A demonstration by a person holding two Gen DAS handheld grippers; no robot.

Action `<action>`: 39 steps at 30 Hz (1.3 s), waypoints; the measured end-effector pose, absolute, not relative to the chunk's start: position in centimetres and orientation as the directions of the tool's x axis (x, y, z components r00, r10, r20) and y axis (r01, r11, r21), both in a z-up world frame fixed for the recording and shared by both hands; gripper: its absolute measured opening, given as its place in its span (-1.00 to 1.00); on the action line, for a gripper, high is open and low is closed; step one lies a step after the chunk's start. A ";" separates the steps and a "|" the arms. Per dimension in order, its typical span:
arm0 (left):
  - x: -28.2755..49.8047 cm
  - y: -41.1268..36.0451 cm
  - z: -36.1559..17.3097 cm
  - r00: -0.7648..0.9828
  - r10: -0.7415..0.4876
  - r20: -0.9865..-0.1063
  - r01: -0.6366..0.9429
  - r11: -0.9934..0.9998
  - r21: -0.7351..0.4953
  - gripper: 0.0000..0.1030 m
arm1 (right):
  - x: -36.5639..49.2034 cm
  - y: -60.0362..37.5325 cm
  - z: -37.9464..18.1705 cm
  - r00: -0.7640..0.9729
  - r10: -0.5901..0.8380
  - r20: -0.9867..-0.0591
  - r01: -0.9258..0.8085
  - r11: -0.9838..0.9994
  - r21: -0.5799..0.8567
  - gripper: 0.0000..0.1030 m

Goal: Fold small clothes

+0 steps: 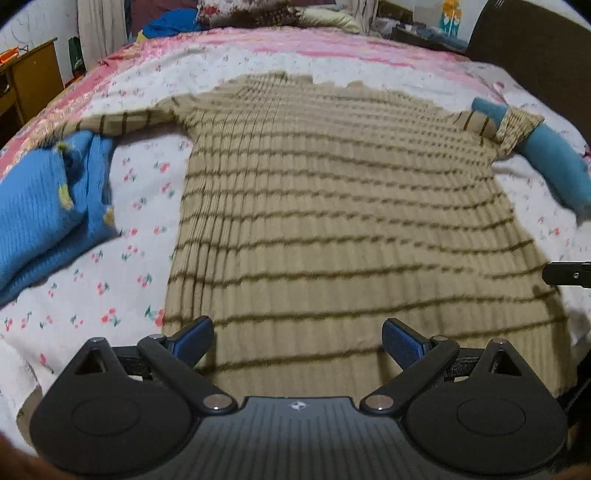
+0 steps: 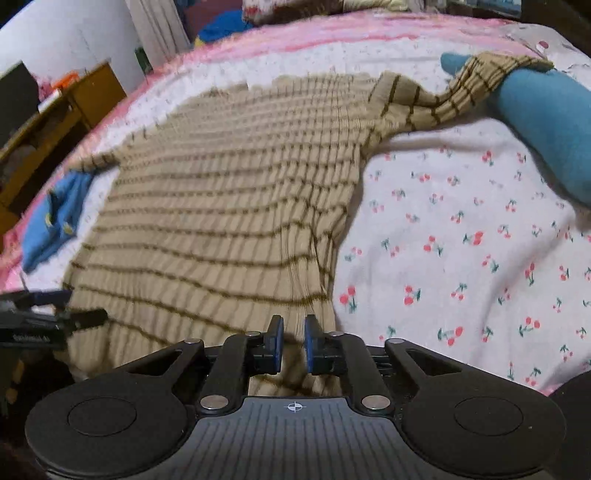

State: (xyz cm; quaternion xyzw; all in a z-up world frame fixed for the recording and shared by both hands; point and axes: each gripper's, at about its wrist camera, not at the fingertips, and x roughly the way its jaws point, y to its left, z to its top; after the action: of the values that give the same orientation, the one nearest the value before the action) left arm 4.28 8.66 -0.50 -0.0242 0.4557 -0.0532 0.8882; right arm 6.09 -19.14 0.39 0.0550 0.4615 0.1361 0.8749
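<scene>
A tan ribbed sweater with thin dark stripes (image 1: 332, 206) lies spread flat on the bed, neck away from me, sleeves out to both sides. My left gripper (image 1: 297, 332) is open, its blue pads wide apart over the sweater's near hem, left of centre. My right gripper (image 2: 293, 334) is nearly closed at the sweater's (image 2: 221, 206) lower right hem corner; a small gap shows between the pads, and I cannot tell whether cloth is pinched. The right gripper's tip shows at the left wrist view's right edge (image 1: 569, 275). The left gripper shows at the right wrist view's left edge (image 2: 48, 321).
The bed has a white cherry-print sheet (image 2: 461, 240) with a pink cover (image 1: 295, 48) beyond. A blue knit garment (image 1: 48, 206) lies under the left sleeve. A teal garment (image 2: 543, 122) lies under the right sleeve. A wooden desk (image 2: 55, 122) stands at left. Pillows (image 1: 258, 14) lie at the far end.
</scene>
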 end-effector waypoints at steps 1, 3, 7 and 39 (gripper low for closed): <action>4.5 8.3 -0.3 0.585 -0.118 -0.803 0.075 0.993 -0.092 1.00 | 6.1 -19.3 0.6 0.553 0.288 -0.782 -0.188 0.957 0.220 -0.70; 4.8 7.6 0.0 0.593 -0.119 -0.796 0.081 0.993 -0.088 1.00 | 6.1 -19.5 1.0 0.572 0.290 -0.767 -0.194 0.957 0.217 -0.65; 5.2 6.3 -1.4 0.564 -0.081 -0.822 0.094 0.995 -0.034 1.00 | 6.3 -19.1 -0.5 0.527 0.250 -0.812 -0.210 0.964 0.161 -0.65; 12.6 -0.7 -0.1 0.595 -0.235 -0.769 0.207 0.969 -0.136 1.00 | 15.8 -31.6 5.4 0.739 0.118 -0.664 0.112 0.949 0.294 -0.59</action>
State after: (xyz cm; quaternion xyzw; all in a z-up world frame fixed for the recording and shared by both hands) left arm 12.57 -0.69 -0.15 -0.0162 0.4327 -0.1236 0.8929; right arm 15.78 -31.60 5.35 0.1591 0.3615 0.0019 0.9187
